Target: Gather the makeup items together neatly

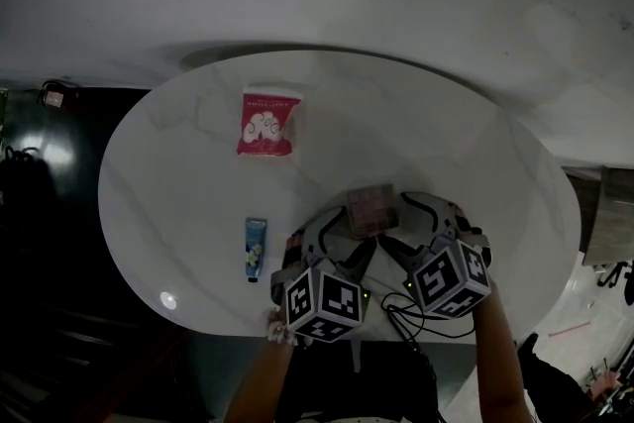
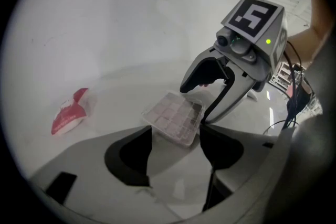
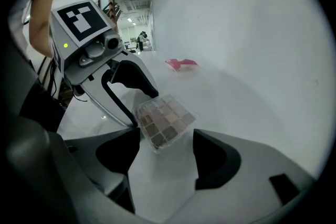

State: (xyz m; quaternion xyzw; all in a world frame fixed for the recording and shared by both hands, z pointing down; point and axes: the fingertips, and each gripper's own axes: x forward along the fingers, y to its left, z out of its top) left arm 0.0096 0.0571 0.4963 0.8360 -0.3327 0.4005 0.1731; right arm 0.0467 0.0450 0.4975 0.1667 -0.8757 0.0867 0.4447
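Observation:
A clear-lidded eyeshadow palette [image 1: 370, 210] lies flat on the white oval table [image 1: 178, 183], near its front edge. Both grippers meet at it from the front. My left gripper [image 2: 176, 140] is open; the palette [image 2: 173, 117] lies just ahead of its fingertips, its near edge between them, and no pad touches it. My right gripper [image 3: 167, 139] is open too, with the palette [image 3: 165, 122] just beyond its tips. A blue tube [image 1: 256, 248] lies left of the grippers. A red and white packet [image 1: 267, 124] lies further back on the left.
In the left gripper view the right gripper [image 2: 210, 78] stands close behind the palette, and the red packet [image 2: 71, 112] lies far left. A dark floor surrounds the table, with cables [image 1: 416, 322] hanging at its front edge.

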